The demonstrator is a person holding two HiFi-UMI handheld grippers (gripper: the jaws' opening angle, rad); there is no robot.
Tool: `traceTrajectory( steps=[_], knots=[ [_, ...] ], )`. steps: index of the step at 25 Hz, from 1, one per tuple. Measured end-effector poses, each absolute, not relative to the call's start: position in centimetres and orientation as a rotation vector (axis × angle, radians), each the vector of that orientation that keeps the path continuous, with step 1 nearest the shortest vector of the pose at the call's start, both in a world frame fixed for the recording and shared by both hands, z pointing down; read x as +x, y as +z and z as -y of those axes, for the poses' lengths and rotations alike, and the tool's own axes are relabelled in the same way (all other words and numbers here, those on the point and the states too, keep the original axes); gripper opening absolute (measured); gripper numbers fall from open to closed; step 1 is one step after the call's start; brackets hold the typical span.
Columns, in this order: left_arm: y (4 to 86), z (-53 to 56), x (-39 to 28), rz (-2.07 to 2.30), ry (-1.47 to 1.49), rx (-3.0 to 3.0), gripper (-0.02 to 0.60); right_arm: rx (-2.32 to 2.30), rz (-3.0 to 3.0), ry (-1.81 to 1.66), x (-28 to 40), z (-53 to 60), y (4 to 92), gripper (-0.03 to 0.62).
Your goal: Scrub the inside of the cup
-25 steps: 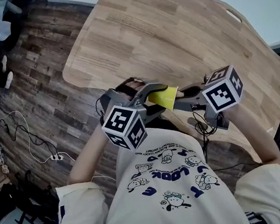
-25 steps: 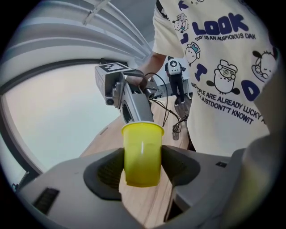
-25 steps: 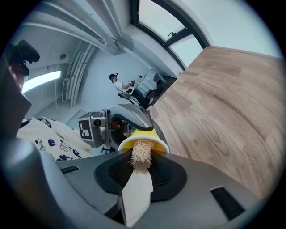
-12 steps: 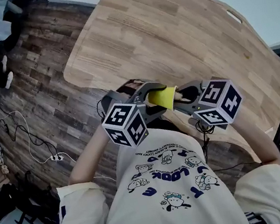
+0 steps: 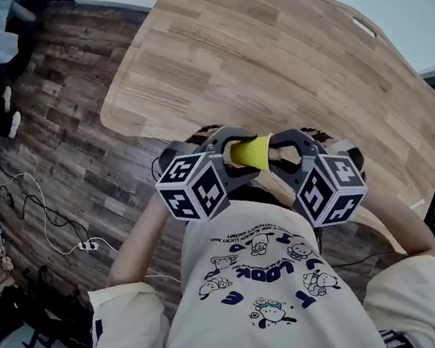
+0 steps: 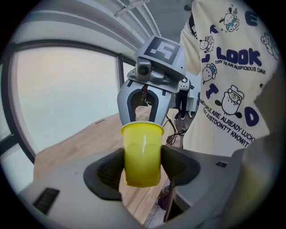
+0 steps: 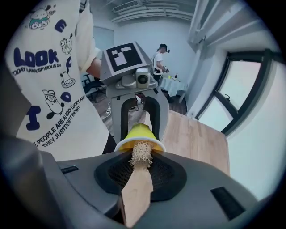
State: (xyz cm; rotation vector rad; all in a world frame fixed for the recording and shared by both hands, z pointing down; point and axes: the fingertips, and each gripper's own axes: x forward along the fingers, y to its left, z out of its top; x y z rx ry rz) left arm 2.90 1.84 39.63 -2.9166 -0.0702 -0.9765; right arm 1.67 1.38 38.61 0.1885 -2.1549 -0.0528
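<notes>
A yellow plastic cup (image 5: 249,153) is held on its side in front of my chest, off the table. My left gripper (image 6: 143,166) is shut on the yellow cup (image 6: 143,154), with a dark pad on each side of its wall. My right gripper (image 7: 140,172) is shut on a flat wooden brush handle (image 7: 136,190). The brush's pale fibre head (image 7: 141,153) sits at the cup's open mouth (image 7: 139,144), which faces the right gripper (image 5: 284,150). How deep the head reaches inside is hidden.
The light wooden table (image 5: 262,46) lies ahead of both grippers, its near edge just below the cup. Dark plank floor with cables (image 5: 43,215) is to the left. A person (image 7: 159,56) stands far back by a covered table.
The right gripper has rolled and swung in toward the cup, its marker cube dropping nearer my chest. The left gripper and the cup have hardly moved.
</notes>
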Motion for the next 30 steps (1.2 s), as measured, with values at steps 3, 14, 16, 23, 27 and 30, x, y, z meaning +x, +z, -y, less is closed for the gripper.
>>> traceTrajectory(
  steps=[3, 14, 16, 23, 27, 30],
  knots=[
    [39.6, -2.0, 2.9, 0.086, -0.964, -2.978, 0.278, 0.164, 2.135, -0.161, 1.6, -1.5, 38.6, 0.086],
    [39.6, -2.4, 2.8, 0.172, -0.956, -3.147, 0.278, 0.094, 2.050, -0.553, 1.6, -1.9, 38.5, 0.087],
    [39.5, -2.5, 2.8, 0.206, -0.951, -3.184, 0.278, 0.084, 2.040, -0.607, 1.6, -2.0, 38.4, 0.086],
    [39.8, -3.3, 2.6, 0.391, -1.001, -3.299, 0.278, 0.034, 2.017, -0.751, 1.6, -2.7, 38.4, 0.087],
    [39.6, -3.7, 2.5, 0.459, -0.992, -3.350, 0.278, 0.005, 1.999, -0.856, 1.6, -3.1, 38.1, 0.087],
    [39.6, -3.9, 2.4, 0.497, -0.996, -3.389, 0.278, -0.003, 1.992, -0.910, 1.7, -3.2, 38.0, 0.087]
  ],
)
